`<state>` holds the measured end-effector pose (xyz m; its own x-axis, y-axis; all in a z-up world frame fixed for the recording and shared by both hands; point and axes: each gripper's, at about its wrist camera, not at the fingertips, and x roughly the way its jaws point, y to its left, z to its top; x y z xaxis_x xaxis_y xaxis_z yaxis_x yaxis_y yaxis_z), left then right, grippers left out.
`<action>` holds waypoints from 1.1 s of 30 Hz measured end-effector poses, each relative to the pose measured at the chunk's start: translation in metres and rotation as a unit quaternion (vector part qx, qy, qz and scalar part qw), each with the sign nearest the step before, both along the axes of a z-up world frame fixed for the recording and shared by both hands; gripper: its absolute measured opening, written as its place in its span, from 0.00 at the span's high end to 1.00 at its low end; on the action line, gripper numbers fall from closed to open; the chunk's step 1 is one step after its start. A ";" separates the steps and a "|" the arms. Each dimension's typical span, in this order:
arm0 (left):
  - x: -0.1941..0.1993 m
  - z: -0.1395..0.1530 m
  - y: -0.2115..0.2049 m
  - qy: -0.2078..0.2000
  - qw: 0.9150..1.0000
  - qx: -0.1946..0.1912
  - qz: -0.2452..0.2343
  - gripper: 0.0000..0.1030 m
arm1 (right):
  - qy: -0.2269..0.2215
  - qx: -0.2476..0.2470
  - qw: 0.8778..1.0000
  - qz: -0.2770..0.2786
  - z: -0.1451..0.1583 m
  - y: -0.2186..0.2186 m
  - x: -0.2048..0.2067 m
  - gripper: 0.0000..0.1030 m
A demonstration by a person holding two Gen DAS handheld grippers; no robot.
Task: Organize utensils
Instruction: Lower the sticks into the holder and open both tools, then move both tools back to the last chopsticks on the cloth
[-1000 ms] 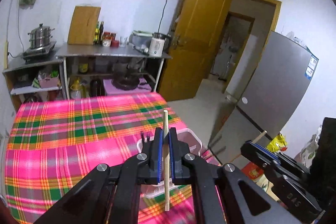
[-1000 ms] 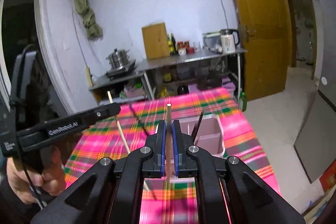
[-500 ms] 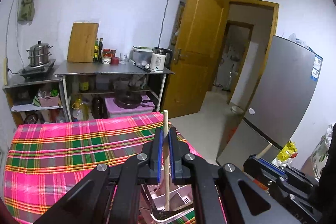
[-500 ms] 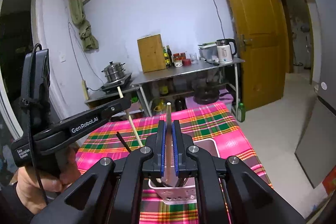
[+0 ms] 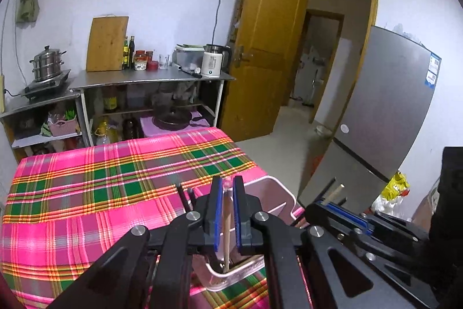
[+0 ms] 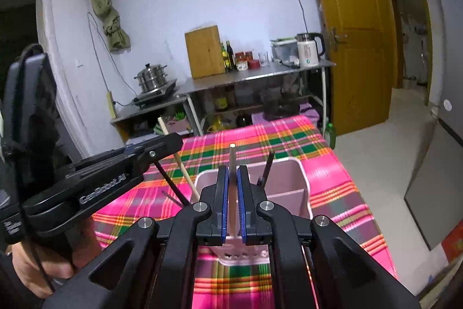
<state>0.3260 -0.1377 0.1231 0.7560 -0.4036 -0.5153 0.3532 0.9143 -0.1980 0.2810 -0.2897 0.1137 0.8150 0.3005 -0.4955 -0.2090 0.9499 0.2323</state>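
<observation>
1. The table [image 5: 86,193], under a pink, green and orange plaid cloth, fills the near half of both views; a steel shelf unit [image 5: 150,80] stands behind its far edge against the wall.
2. A pale pink utensil holder [image 6: 289,178] sits on the cloth toward the table's right side, with an inner divider wall visible. Black utensils [image 6: 267,164] stand in it, leaning.
3. My left gripper [image 5: 227,210] is above the holder's near end, pads clamped together on a light wooden chopstick [image 5: 226,233]. The stick runs steeply downward and its lower end is inside the holder's rim. From the right wrist view, the same stick [image 6: 179,155] slants down into the holder's left side.
4. My right gripper [image 6: 232,199] hangs over the holder's near wall, pads closed on a grey metal chopstick [image 6: 232,164], which stands upright. Its upper end shows above the pads; I cannot tell where its lower end sits.
5. My left hand [image 6: 43,265] shows at the lower left, wrapped round the grip.
</observation>
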 end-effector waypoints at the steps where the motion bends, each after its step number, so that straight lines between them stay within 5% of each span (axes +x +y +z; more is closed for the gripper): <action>1: -0.002 0.000 0.000 0.001 1.000 0.000 0.000 0.94 | 0.006 0.001 1.000 0.000 -0.003 0.000 0.001 0.94; 7: -0.017 0.007 0.008 -0.003 1.000 -0.010 -0.001 0.84 | 0.022 0.003 1.000 -0.001 -0.009 0.000 -0.002 0.94; 20: -0.072 0.027 0.048 -0.029 0.999 -0.030 0.018 0.83 | -0.007 0.003 1.000 0.001 0.007 -0.002 -0.042 0.84; 33: -0.133 -0.039 0.106 0.020 0.997 -0.028 0.071 0.83 | 0.013 -0.015 0.999 0.040 -0.028 0.024 -0.097 0.83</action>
